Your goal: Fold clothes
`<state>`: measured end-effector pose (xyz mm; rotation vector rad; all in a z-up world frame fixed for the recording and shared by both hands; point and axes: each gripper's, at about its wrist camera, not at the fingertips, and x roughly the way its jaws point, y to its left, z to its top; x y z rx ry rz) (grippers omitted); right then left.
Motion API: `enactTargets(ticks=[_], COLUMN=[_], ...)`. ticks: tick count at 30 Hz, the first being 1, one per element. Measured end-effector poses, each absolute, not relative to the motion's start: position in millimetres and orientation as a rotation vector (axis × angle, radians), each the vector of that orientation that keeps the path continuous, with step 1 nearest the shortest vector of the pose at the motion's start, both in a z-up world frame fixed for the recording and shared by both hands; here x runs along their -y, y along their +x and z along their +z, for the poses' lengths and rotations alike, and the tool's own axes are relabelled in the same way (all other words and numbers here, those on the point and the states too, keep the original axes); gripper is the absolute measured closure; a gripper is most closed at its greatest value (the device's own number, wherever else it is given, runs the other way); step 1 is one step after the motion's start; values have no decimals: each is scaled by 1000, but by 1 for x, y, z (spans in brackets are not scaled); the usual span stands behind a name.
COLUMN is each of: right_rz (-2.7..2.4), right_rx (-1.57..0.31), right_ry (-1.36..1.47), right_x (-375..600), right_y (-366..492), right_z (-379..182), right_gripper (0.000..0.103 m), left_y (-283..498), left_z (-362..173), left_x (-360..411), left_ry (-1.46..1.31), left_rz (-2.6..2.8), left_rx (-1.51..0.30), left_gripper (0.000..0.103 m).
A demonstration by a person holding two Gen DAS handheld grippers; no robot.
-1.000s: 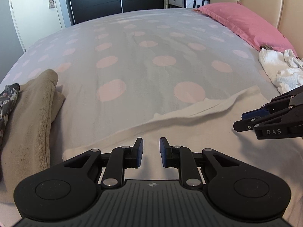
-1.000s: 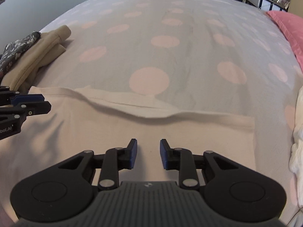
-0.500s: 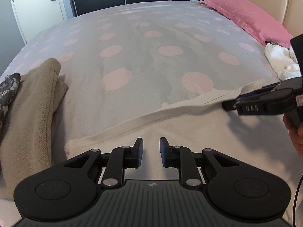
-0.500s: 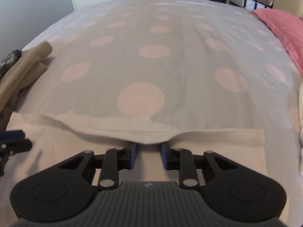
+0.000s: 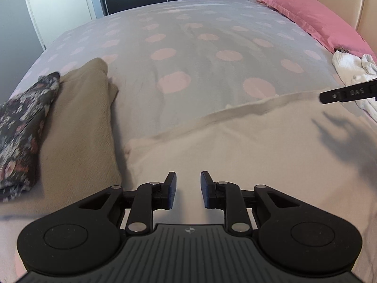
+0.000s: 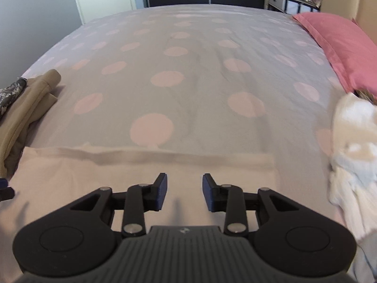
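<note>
A pale cream garment (image 5: 247, 146) lies flat on the bed, its far edge straight with a small fold; it also shows in the right wrist view (image 6: 146, 167). My left gripper (image 5: 188, 189) is open and empty, hovering over the garment's near left part. My right gripper (image 6: 185, 192) is open and empty over the garment's middle, short of its far edge. The tip of the right gripper also shows at the right edge of the left wrist view (image 5: 348, 93), above the garment's far right corner.
A folded tan garment (image 5: 77, 127) and a dark floral one (image 5: 21, 122) are stacked at the left. A crumpled white pile (image 6: 353, 146) lies at the right. A pink pillow (image 5: 315, 21) and headboard sit far right. The dotted grey bedspread (image 6: 188, 70) stretches ahead.
Both grippers have pulled back and lifted from the garment's far edge. The right gripper's jaws have widened. The right gripper has moved rightward in the left wrist view.
</note>
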<state>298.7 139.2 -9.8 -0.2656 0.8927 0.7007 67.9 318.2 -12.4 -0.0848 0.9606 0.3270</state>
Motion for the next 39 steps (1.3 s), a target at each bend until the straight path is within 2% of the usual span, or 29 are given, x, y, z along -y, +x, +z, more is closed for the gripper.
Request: enactTargets(ticks=[6, 15, 22, 24, 25, 27, 28, 37, 39], right_rz=[674, 643, 629, 605, 593, 595, 594, 562, 568], right_rx=[-987, -1137, -1173, -1171, -1170, -1174, -1182, -1276, -1271], right_ry=[-284, -316, -278, -260, -251, -196, -157, -40, -20], right_x=[-92, -23, 23, 32, 37, 47, 50, 46, 46], right_y=[279, 246, 244, 244, 244, 247, 249, 260, 261], right_z=[-20, -42, -38, -35, -33, -30, -31, -63, -70], right_gripper=[67, 67, 68, 62, 62, 56, 55, 54, 50], left_y=[24, -4, -23, -32, -38, -48, -53, -54, -54], left_z=[-10, -43, -39, -35, -32, -27, -25, -49, -56], left_x=[-301, -283, -283, -288, -289, -292, -292, -298, -298], left_ry=[-68, -95, -102, -163, -193, -260, -295, -440, -450], left_rz=[306, 368, 414, 432, 439, 447, 447, 457, 461], left_rx=[-985, -1068, -1124, -1116, -1099, -1048, -1020, -1047, -1038], left_gripper=[79, 80, 79, 79, 77, 64, 53, 52, 49])
